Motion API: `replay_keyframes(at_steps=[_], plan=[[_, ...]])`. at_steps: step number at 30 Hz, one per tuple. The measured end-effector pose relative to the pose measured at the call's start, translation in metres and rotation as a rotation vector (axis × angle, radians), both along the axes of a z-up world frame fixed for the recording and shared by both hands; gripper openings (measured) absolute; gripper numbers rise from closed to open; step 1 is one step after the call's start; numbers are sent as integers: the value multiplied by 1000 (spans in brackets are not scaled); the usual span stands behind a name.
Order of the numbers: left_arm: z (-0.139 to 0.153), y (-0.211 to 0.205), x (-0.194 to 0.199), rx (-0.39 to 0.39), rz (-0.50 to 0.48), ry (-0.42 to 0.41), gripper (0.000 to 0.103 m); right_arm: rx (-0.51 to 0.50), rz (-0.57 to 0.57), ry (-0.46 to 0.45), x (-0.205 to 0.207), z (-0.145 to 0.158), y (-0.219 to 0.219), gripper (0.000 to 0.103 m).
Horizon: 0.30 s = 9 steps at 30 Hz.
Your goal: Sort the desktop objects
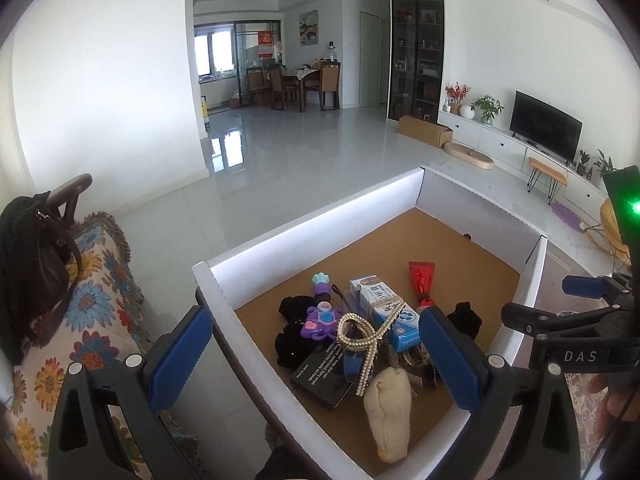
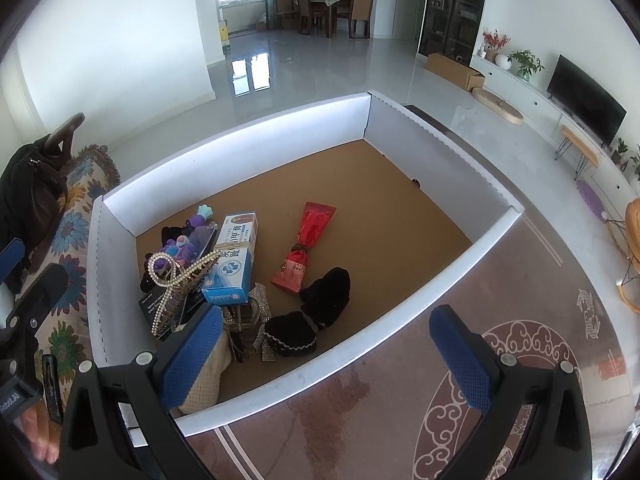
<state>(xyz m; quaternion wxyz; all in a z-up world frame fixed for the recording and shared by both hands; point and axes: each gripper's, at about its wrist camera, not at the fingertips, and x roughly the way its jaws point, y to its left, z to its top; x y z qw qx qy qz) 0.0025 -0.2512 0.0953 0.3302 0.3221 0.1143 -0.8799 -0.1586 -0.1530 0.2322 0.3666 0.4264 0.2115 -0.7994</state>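
A white-walled box [image 1: 320,220] [image 2: 240,120] with a brown floor holds a pile of objects. The pile has a blue-white medicine box [image 1: 388,312] [image 2: 232,268], a purple toy [image 1: 322,316] [image 2: 188,244], a rhinestone hair clip [image 1: 364,332] [image 2: 180,276], a red packet [image 1: 422,284] [image 2: 308,244], black cloth pieces [image 2: 326,296], a black card box [image 1: 324,372] and a cream knitted item [image 1: 388,412] [image 2: 204,376]. My left gripper [image 1: 316,360] is open and empty above the box's near left corner. My right gripper [image 2: 328,356] is open and empty above the box's near wall.
A floral-covered sofa [image 1: 92,300] with a dark bag [image 1: 28,264] lies left of the box. The box stands on a brown patterned table [image 2: 480,360]. The right gripper [image 1: 568,320] shows at the right of the left wrist view. Beyond is tiled floor.
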Motion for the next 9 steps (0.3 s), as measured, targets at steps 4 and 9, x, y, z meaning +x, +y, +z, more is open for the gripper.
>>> replay_keyframes(at_steps=[4, 9], plan=[[-4, -2, -1, 46, -21, -2, 103, 8, 6, 2, 2, -4, -2, 103], [-7, -2, 5, 49, 2, 32, 103, 12, 8, 3, 4, -7, -3, 103]])
